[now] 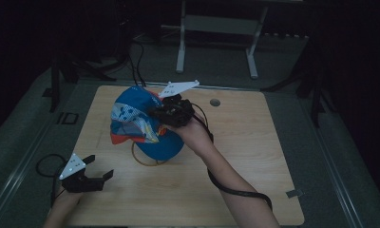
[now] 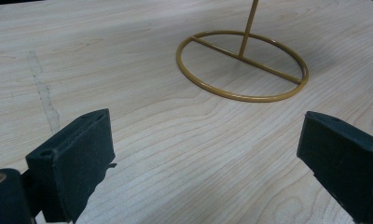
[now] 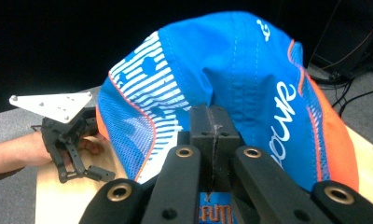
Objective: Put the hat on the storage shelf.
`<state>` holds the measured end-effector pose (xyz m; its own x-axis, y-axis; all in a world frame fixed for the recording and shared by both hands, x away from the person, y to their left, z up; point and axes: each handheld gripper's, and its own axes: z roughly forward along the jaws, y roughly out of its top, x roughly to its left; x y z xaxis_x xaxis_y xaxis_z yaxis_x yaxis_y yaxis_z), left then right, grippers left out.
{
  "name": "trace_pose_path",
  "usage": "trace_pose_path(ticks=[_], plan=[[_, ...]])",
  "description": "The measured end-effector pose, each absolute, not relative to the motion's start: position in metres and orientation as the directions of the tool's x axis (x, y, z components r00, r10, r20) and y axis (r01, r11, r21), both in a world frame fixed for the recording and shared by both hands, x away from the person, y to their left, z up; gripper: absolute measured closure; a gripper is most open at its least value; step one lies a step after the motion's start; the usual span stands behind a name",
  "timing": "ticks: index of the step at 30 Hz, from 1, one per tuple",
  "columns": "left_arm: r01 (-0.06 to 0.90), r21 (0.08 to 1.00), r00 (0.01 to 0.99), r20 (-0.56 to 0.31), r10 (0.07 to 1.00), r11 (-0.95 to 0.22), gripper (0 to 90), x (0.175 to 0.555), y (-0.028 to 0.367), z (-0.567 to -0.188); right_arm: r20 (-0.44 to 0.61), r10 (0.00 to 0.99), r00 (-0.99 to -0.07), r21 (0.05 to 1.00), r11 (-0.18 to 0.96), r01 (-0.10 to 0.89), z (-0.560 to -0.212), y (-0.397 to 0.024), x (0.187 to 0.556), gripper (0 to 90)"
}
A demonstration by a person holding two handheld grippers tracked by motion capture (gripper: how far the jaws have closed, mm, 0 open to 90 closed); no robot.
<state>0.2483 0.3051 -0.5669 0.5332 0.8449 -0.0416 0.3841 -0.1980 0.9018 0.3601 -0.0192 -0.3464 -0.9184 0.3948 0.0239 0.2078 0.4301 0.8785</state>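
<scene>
High view: right gripper (image 1: 162, 113), jaws pinched on a blue cap (image 1: 140, 124), holds it above a gold stand (image 1: 147, 160). Left gripper (image 1: 100, 167) waits open nearby. Lowered off-centre, the cap could tip the stand.

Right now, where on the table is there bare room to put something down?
The right half of the table, from the right forearm to the far right edge, is bare. So is the near strip ahead of the left gripper. It is crowded at left centre, around the cap and the gold wire stand.
</scene>
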Motion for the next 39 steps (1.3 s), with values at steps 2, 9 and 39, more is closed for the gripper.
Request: trace_pose_path(ticks=[2, 9, 39], plan=[[0.385, 0.901, 0.532, -0.041, 0.846, -0.199, 4.2, 0.248, 0.305, -0.567, 0.028, 0.394, -0.919, 0.877, 0.431, 0.212, -0.351, -0.022, 0.358, 90.0], [0.388, 0.9, 0.53, -0.041, 0.847, -0.2, 4.2, 0.249, 0.305, -0.569, 0.046, 0.387, -0.921, 0.876, 0.428, 0.223, -0.363, -0.028, 0.355, 90.0], [0.393, 0.896, 0.535, -0.042, 0.844, -0.204, 4.3, 0.249, 0.305, -0.57, 0.08, 0.375, -0.924, 0.894, 0.382, 0.232, -0.391, -0.051, 0.342, 66.8]])
